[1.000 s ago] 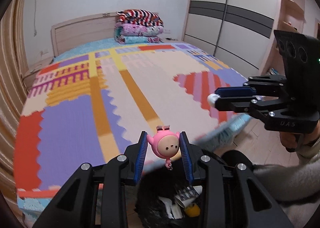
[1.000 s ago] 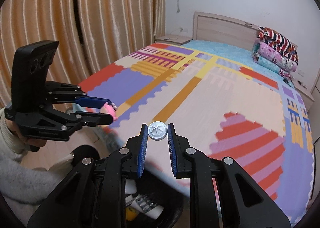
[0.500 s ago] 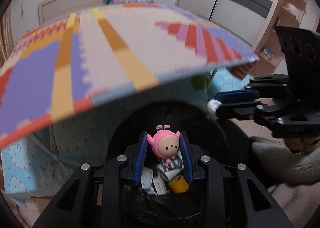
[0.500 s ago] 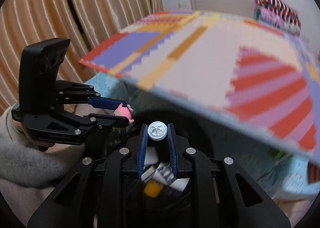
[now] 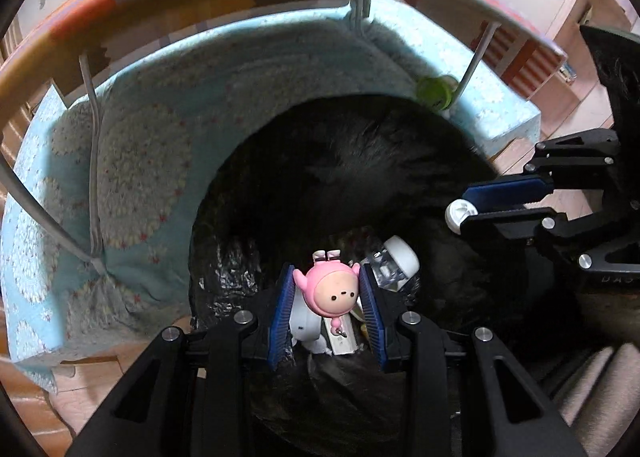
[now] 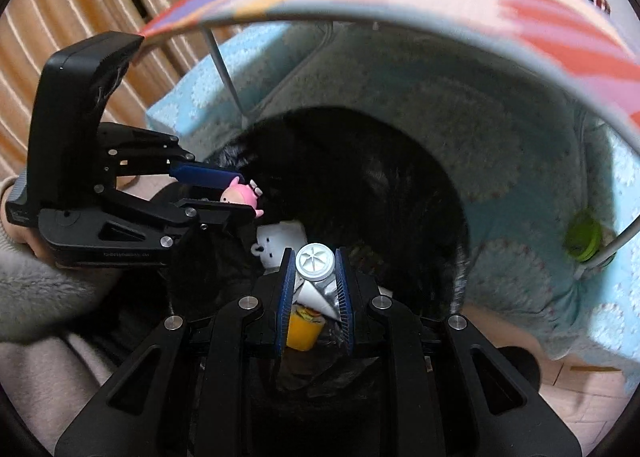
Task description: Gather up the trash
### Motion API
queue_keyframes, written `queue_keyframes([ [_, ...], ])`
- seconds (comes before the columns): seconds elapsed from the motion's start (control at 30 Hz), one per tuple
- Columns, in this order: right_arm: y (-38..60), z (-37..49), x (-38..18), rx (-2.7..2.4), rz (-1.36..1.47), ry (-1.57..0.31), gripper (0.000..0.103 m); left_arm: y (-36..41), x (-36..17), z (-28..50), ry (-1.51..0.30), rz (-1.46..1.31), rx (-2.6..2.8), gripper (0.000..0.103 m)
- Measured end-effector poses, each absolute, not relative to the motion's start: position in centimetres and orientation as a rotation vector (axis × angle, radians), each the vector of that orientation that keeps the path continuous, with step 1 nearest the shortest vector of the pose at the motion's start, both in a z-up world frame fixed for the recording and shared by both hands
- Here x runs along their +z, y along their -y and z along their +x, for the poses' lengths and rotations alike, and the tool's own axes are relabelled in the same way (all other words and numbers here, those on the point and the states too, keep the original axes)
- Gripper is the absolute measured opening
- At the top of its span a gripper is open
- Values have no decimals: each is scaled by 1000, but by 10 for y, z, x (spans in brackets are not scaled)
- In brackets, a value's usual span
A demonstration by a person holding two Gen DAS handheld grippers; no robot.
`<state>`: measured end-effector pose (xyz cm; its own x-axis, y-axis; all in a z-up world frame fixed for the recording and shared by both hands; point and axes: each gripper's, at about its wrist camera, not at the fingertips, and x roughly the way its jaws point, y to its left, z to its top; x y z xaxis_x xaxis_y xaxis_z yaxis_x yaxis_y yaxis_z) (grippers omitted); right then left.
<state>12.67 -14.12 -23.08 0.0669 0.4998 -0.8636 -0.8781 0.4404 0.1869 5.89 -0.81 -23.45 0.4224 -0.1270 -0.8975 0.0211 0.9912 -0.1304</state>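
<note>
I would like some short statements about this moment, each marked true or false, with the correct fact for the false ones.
1. The left tongs grip a pink toy figure. True.
2. The right tongs are empty. False: they grip a small white round cap.
3. Both tongs are above the black trash bag. True.
4. The bag has nothing inside. False: it holds white scraps and a yellow item.
5. The green object lies inside the bag. False: it sits outside, against the light blue bed cover.
</note>
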Motion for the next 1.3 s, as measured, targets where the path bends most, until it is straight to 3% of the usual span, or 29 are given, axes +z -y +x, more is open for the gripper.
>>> queue_keyframes([
  [0.4, 125, 139, -241, 1079, -416, -1087, 21, 7, -227, 66, -1110, -139, -103, 33],
  [0.5, 128, 138, -239, 1084, -397, -1092, 30, 4, -219, 63, -1091, -175, -106, 45],
  [0.57, 131, 139, -237, 1075, -395, -1090, 34, 2, -213, 61, -1078, -199, -111, 47],
  [0.67, 137, 142, -230, 1069, -372, -1096, 34, 0, -201, 57, -1053, -216, -113, 48],
  [0.8, 146, 142, -218, 1055, -372, -1082, 35, -1, -185, 51, -1017, -216, -109, 62],
  [0.93, 154, 137, -202, 1076, -373, -1066, 44, -2, -169, 42, -989, -238, -120, 63],
  [1.07, 161, 127, -186, 1106, -384, -1046, 63, 4, -153, 33, -954, -211, -128, 73],
  [1.3, 170, 112, -169, 1147, -412, -1044, 72, 13, -132, 22, -917, -192, -145, 83],
])
